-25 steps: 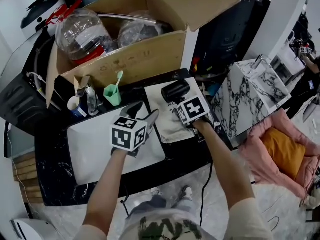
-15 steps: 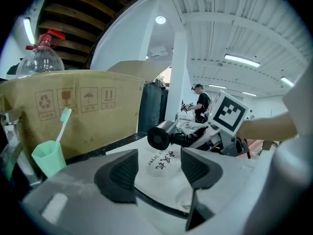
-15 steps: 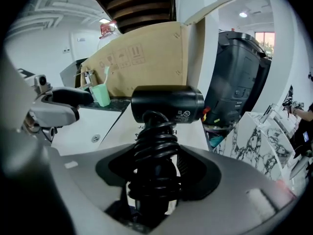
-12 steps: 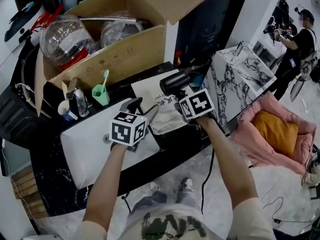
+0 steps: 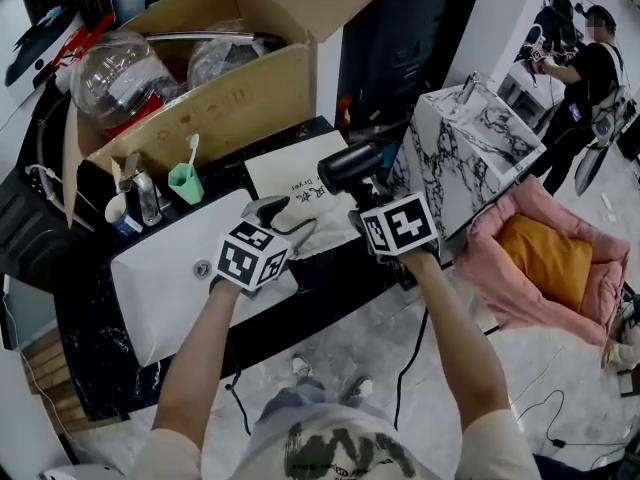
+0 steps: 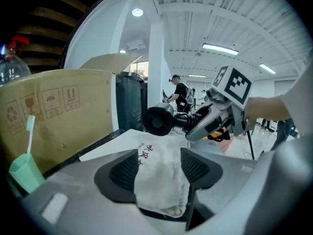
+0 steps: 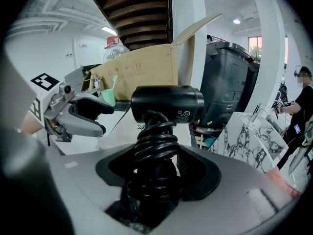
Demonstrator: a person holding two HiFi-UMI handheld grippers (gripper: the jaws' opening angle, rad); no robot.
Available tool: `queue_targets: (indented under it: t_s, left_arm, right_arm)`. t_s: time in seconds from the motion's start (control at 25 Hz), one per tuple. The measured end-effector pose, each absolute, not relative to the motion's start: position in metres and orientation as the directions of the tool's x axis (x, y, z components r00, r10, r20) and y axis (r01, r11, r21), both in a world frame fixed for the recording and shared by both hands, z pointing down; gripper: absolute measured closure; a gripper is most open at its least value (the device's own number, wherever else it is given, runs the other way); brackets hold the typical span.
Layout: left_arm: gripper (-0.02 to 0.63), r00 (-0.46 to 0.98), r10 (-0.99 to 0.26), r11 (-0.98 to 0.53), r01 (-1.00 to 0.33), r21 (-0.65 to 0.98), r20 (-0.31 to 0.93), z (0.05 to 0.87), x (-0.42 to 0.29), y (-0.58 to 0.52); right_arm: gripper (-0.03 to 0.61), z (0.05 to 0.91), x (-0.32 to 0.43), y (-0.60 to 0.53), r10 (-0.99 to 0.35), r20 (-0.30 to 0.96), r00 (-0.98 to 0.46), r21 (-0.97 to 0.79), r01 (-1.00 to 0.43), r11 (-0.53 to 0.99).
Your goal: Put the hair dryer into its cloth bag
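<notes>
my left gripper was clamped on the near hem of the white cloth bag, a bunch of fabric pinched between both ribbed pads. the rest of the bag lay flat on the dark counter, its black lettering showing.

my right gripper was closed on the handle of the black hair dryer, with the coiled cord wrapped round that handle inside the jaws. the dryer hung above the far right part of the bag, at about one o'clock from the left gripper. its barrel was level and its round grille end faced that gripper. it was outside the bag.

a white basin sat in the counter at nine o'clock from the left gripper, and a green cup with a toothbrush stood at eleven o'clock. behind the cup, an open cardboard box held clear plastic containers.

a marble-patterned block stood at two o'clock from the right gripper. a pink pet bed with an orange cushion lay on the floor at three o'clock, and a person in black stood far off at one o'clock.
</notes>
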State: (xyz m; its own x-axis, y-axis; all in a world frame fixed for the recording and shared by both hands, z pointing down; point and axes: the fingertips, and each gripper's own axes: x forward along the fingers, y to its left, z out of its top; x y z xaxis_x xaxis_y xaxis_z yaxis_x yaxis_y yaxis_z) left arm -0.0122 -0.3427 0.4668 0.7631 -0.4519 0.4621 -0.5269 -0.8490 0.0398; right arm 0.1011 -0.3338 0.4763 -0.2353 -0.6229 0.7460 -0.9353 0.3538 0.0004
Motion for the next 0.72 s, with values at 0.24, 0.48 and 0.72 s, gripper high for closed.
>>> queue_targets:
  t_s: [0.24,0.48,0.72]
  left_arm:
    - [0.341,0.739,-0.451,-0.847,-0.531,0.021,0.5,0.48,-0.003,-0.332]
    - [0.341,0.702,-0.459,-0.837,-0.547,0.0,0.545,0.497,0.001,-0.324]
    - [0.346,0.663,-0.439,-0.844,-0.536,-0.025,0.606,0.517,0.006,-0.313]
  right_arm:
    - [0.325,0.48,0.108,-0.313,-0.617,0.737,-0.276,0.001,-0.912,0.41]
    - [0.324,0.487,0.113,-0.295,-0.603,0.731,-0.32,-0.026,-0.896,0.444]
    - [0.325,0.494,0.116,-0.281,-0.589,0.729,-0.349,-0.033,-0.878,0.478]
